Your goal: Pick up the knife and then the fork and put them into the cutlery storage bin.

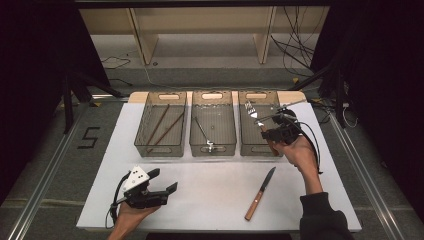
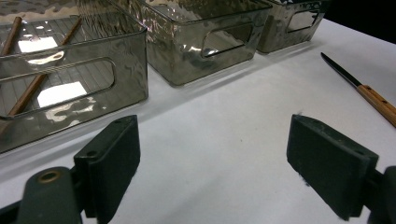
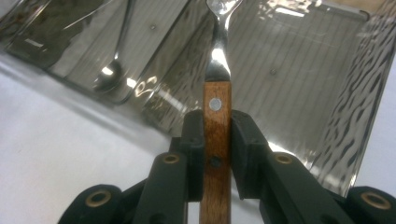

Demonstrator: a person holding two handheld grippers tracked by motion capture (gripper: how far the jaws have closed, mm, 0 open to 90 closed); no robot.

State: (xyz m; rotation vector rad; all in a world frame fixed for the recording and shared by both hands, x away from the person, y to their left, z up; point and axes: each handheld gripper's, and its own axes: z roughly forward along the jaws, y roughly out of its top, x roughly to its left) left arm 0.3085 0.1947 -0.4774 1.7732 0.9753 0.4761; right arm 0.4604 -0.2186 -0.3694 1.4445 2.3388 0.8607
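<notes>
Fork [image 3: 217, 116]: brown wood handle, silver rivets, shiny steel neck. Knife [image 1: 260, 194] at 5 o'clock: dark blade, tan handle. Bins [image 1: 212, 125]: smoky clear, ribbed. Table [image 1: 215, 195]: white. Right gripper [image 3: 217, 154]: black.

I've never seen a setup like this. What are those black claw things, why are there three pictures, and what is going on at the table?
A person sits at a white table and holds a hand tool in each hand: a gripper with two black jaws. One picture looks down from above. The other two come from small cameras riding on each gripper, looking along its jaws.

On the table stand three clear bins. The left bin holds brown chopsticks, the middle bin a metal utensil. A wooden-handled knife lies loose on the table.

The right gripper is shut on a fork with a wooden handle and holds it over the right bin. The left gripper rests near the table's front edge, jaws open, with nothing between them.

It looks like cutlery is being sorted into bins.
</notes>
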